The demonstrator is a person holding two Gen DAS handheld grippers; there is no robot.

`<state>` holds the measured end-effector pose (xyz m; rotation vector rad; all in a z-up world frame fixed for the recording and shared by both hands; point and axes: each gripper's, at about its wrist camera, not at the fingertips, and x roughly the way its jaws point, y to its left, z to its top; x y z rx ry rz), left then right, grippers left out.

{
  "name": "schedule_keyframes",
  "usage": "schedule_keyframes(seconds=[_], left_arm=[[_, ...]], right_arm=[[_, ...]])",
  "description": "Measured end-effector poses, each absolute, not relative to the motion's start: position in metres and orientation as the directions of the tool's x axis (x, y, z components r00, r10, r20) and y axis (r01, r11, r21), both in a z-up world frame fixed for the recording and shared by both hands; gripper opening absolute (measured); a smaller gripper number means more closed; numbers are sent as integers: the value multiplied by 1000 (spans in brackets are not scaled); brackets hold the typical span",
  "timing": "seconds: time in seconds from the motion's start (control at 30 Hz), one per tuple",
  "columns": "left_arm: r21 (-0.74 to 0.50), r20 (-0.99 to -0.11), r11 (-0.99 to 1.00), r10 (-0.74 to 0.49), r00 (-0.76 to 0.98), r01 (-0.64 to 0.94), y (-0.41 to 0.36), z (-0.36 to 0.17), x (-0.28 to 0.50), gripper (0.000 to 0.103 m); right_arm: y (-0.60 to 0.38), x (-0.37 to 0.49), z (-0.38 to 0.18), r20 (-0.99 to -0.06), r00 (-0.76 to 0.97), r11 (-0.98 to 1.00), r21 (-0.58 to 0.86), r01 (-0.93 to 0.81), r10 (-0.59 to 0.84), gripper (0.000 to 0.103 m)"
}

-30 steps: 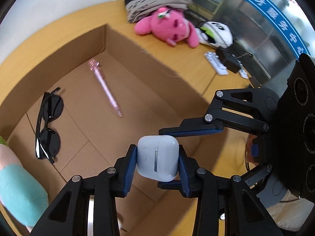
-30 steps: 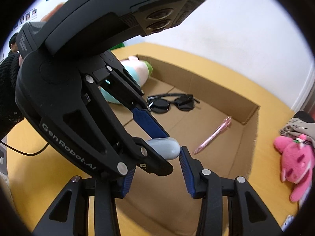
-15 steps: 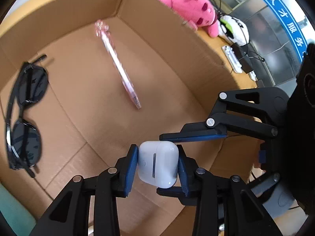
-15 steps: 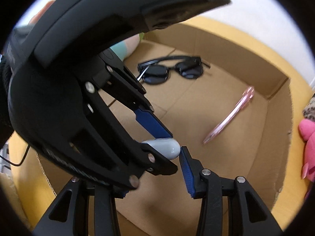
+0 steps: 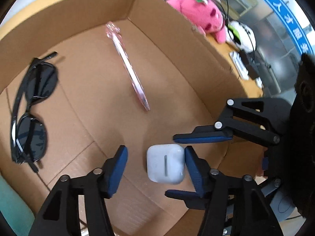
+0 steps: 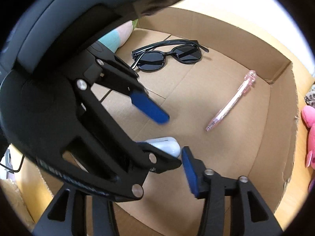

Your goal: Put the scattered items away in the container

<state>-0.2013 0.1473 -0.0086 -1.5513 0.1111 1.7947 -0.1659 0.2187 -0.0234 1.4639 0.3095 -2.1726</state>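
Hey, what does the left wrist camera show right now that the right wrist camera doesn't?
Only the left wrist view: a black-and-white plush toy, a white power strip on the desk, and the flat face of the white earbuds case, clear of the left pad.

Only the right wrist view: a pale teal-and-cream soft item by the far box wall.

Both: the brown cardboard box, black sunglasses, pink pen, pink plush toy, and both grippers, left gripper and right gripper, jaws just opened.
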Motion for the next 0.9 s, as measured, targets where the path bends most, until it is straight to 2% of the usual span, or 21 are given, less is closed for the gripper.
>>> schedule_keyframes(seconds=[0.23, 0.27, 0.3, 0.43, 0.5, 0.57, 0.67, 0.9], left_arm=[[-297, -861, -783, 467, -202, -547, 114, 39, -174, 79], [-272, -854, -797, 458, -247, -540, 108, 46, -167, 85], [-232, -845, -819, 437, -309, -525, 101, 54, -156, 90], [-60, -779, -897, 317, -541, -439, 75, 81, -106, 94], [-5, -721, -936, 247, -647, -351, 63, 87, -79, 103], [20, -656, -962, 192, -730, -271, 52, 87, -51, 103], [22, -597, -984, 129, -792, -177, 39, 75, -23, 103], [10, -558, -998, -57, -828, 62, 3, 29, -7, 103]], right_arm=[[234, -149, -7, -885, -377, -891, 87, 446, -275, 63], [235, -144, -3, -876, -399, -899, 83, 429, -272, 64], [237, -137, 1, -863, -429, -909, 78, 409, -266, 67], [240, -100, 14, -809, -526, -942, 97, 321, -262, 75], [238, -76, 22, -785, -573, -952, 66, 299, -234, 75], [233, -59, 21, -756, -626, -964, 26, 266, -193, 76], [224, -48, 11, -728, -664, -978, 45, 203, -172, 77], [208, -43, -9, -638, -765, -996, 45, 76, -87, 78]])
